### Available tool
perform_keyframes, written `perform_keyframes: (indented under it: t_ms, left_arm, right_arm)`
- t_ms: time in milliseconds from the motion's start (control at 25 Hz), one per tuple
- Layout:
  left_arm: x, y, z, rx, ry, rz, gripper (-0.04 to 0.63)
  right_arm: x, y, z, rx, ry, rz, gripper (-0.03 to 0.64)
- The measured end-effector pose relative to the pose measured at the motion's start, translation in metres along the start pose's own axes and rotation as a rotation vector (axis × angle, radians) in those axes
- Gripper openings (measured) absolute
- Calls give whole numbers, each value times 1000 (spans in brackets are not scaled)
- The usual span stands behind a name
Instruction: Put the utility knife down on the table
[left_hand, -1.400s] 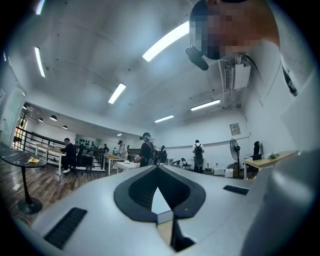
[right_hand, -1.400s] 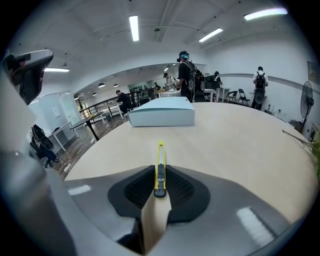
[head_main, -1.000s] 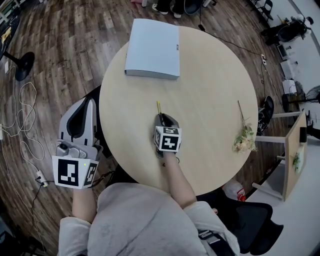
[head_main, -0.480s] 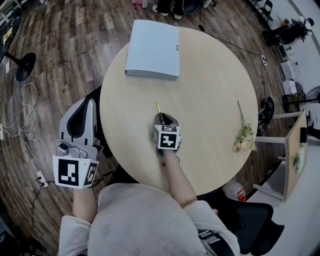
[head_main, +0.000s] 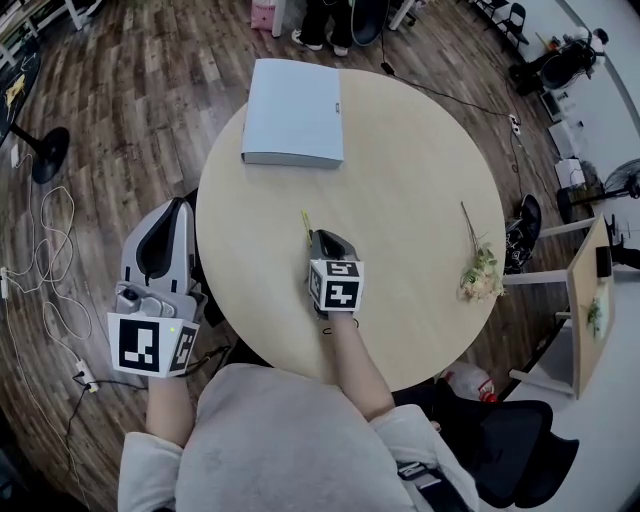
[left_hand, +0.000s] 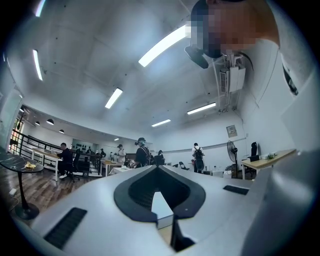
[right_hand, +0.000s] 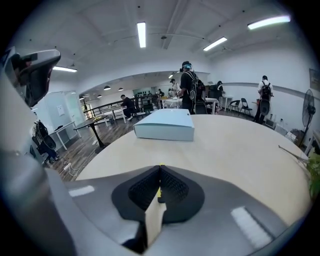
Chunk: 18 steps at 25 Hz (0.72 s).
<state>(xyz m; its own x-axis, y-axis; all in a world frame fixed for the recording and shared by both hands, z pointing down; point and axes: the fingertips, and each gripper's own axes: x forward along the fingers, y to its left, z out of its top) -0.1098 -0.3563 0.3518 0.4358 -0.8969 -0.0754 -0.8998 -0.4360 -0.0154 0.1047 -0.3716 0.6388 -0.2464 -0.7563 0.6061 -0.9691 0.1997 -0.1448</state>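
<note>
A yellow utility knife (head_main: 306, 222) is gripped in my right gripper (head_main: 317, 236), only its thin tip poking out past the jaws, low over the middle of the round beige table (head_main: 420, 180). Looking along the right gripper (right_hand: 160, 171), the dark pads are pressed together on a sliver of the yellow knife (right_hand: 160, 191). My left gripper (head_main: 179, 205) hangs off the table's left edge over the wood floor, shut with nothing in it. The left gripper (left_hand: 159, 167) points up into the room.
A pale blue flat box (head_main: 292, 110) (right_hand: 165, 125) lies at the table's far side. A dried flower sprig (head_main: 480, 275) rests near the right edge. Cables (head_main: 45, 250) and a black stand base (head_main: 45, 155) are on the floor at left.
The head camera has shifted a little, so the table sits slightly differently in view. Both grippers hold about the same places and the knife stays gripped.
</note>
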Motion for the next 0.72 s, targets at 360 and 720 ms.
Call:
perform_keyframes:
  t_ms: [360, 720]
  left_arm:
    - [-14, -27, 27, 16, -43, -37, 8]
    - [-28, -47, 50, 20, -91, -66, 8]
  right_arm:
    - [-65, 3, 44, -14, -159, 12, 11]
    - [-121, 7, 85, 7, -319, 39, 11]
